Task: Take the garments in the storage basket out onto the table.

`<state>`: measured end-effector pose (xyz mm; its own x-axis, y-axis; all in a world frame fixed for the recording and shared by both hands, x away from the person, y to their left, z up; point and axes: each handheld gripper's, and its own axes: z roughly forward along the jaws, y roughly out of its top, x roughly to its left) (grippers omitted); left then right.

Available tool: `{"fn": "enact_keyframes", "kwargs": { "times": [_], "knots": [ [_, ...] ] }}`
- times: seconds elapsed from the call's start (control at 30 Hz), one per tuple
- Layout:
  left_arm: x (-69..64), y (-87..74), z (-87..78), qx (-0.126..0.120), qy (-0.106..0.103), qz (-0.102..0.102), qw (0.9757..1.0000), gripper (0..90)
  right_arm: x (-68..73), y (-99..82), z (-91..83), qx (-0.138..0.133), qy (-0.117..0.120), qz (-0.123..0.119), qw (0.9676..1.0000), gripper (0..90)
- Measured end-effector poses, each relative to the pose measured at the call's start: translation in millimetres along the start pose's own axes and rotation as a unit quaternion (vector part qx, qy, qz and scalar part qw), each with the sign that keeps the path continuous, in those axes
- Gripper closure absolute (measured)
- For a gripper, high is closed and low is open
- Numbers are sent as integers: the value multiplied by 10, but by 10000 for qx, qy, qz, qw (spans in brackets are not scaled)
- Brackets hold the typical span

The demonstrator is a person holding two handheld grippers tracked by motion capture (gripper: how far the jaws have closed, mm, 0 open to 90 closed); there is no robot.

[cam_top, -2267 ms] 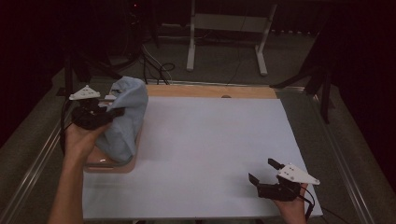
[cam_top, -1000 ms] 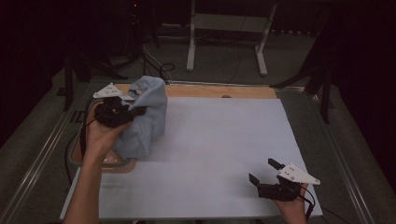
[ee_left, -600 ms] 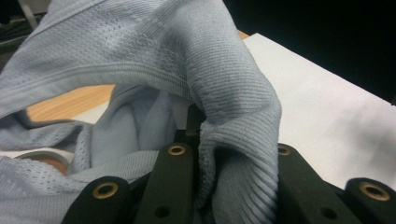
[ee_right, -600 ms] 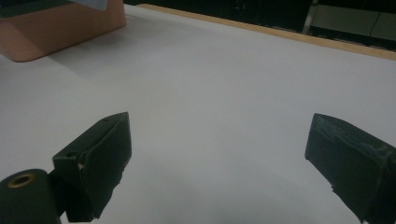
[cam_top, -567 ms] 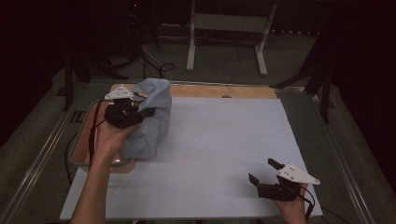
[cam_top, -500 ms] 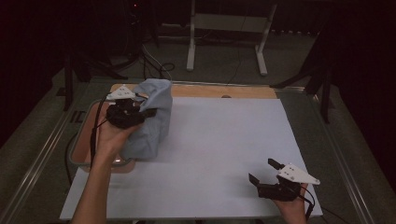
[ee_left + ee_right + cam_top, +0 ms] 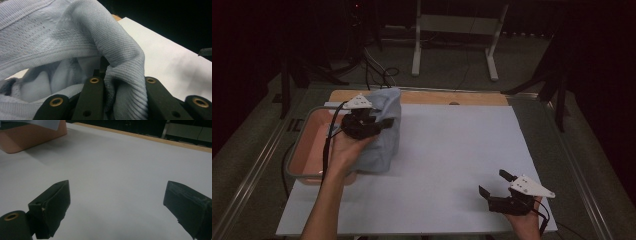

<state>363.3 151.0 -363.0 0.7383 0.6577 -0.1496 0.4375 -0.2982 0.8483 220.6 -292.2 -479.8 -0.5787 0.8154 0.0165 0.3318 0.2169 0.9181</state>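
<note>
Hanging from the left gripper [image 7: 382, 122], clamped on its fold, the blue garment [image 7: 384, 145] drapes below.

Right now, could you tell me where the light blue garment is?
In the high view the light blue garment hangs at left from the left gripper, beside the pink tub.

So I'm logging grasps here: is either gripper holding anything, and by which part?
The left gripper is shut on a ribbed edge fold of the light blue garment, lifted beside the pink tub. The right gripper is open and holds nothing.
</note>
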Motion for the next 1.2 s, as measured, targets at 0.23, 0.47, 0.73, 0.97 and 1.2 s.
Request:
{"fn": "enact_keyframes", "kwargs": {
  "times": [0.23, 0.47, 0.73, 0.97, 1.2],
  "knots": [
    [-84, 0, 133, 32, -156, 50, 9999, 803, -3, 0, -3, 6, -27, -14, 10000, 72],
    [-157, 2, 250, 38, -283, 40, 9996, 802, -2, 0, -1, -2, 3, -12, 10000, 72],
    [-273, 31, 422, 74, -484, 86, 9988, 803, -7, 1, -4, 5, 41, -25, 10000, 72],
    [-405, 45, 597, 85, -730, 116, 9972, 803, -3, 4, -5, 13, -12, -27, 10000, 72],
    [-555, 41, 828, 229, -931, 191, 9952, 801, -5, 5, -12, 8, -36, -29, 10000, 72]
  ]
}}
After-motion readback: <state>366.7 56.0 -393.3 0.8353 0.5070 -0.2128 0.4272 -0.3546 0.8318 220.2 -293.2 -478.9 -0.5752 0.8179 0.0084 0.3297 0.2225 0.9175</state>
